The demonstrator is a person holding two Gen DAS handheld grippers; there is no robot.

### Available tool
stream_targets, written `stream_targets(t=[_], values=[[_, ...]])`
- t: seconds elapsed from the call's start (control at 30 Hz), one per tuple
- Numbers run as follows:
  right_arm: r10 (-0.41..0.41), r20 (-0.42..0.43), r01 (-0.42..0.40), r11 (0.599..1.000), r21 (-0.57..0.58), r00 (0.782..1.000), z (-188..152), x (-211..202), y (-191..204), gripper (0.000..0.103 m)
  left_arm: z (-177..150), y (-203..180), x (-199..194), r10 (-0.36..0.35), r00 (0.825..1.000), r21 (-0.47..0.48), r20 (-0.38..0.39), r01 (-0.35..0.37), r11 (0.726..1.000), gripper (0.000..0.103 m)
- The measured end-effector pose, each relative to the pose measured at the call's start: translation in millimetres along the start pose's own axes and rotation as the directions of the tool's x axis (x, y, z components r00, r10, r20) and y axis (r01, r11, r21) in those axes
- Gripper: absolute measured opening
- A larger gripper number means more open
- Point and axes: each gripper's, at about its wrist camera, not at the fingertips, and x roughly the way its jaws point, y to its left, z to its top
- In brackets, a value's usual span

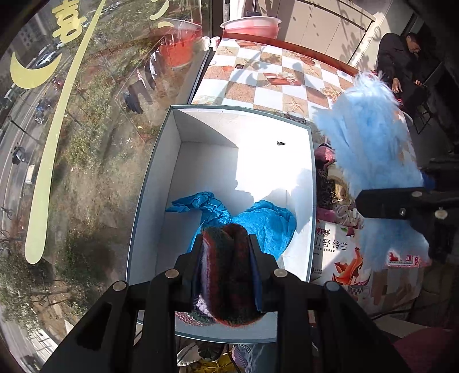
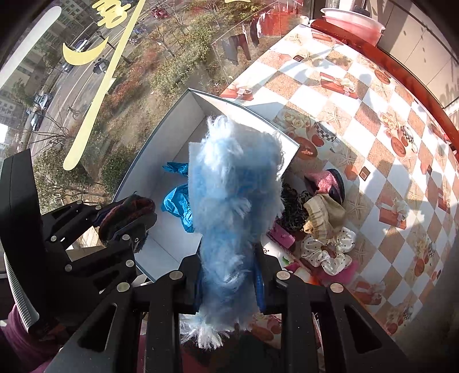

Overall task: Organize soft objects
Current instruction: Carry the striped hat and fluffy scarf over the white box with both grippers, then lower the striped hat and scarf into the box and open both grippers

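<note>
A white open box (image 1: 160,160) stands on the table by the window; it also shows in the right wrist view (image 2: 160,137). A crumpled blue cloth (image 1: 266,223) lies inside it, also seen in the right wrist view (image 2: 178,203). My left gripper (image 1: 226,252) is shut on a dark red and green knitted piece (image 1: 229,275), held above the near end of the box; the same piece appears in the right wrist view (image 2: 126,212). My right gripper (image 2: 229,258) is shut on a fluffy light-blue piece (image 2: 235,195), held just right of the box (image 1: 373,137).
A pile of soft items lies right of the box: a beige knit (image 2: 324,215), a white dotted scrunchie (image 2: 330,252), a pink piece (image 2: 324,180), a dark patterned piece (image 2: 295,209). The checkered tablecloth (image 2: 373,129) stretches right. A pink basin (image 1: 252,25) stands far back. A person (image 1: 401,60) sits beyond.
</note>
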Motion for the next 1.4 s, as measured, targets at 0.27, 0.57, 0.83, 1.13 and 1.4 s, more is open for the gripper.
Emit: stream_targets(t=[0.27, 0.57, 0.83, 1.13, 1.4], values=[[0.029, -0.017, -0.028, 0.996, 0.081, 0.999, 27, 25, -9, 0.027, 27, 9, 31, 0.034, 0.999, -0.034, -0.042, -0.036, 0.999, 0.031], [-0.005, -0.017, 0.005, 0.999, 0.048, 1.000, 38, 40, -6, 0.027, 36, 17, 52, 0.026, 0.995, -0.095, -0.095, -0.035, 0.995, 0.031], [-0.049, 0.002, 0.049, 0.998, -0.045, 0.999, 40, 42, 7, 0.027, 34, 14, 60, 0.020, 0.992, -0.091, -0.122, -0.031, 0.995, 0.031], [-0.024, -0.011, 0.024, 1.000, -0.020, 1.000, 39, 50, 3, 0.027, 28, 13, 57, 0.023, 0.990, -0.092, -0.142, -0.036, 0.995, 0.031], [-0.008, -0.020, 0.008, 1.000, -0.005, 1.000, 38, 54, 1, 0.027, 27, 14, 58, 0.027, 0.988, -0.088, -0.153, -0.041, 0.995, 0.031]])
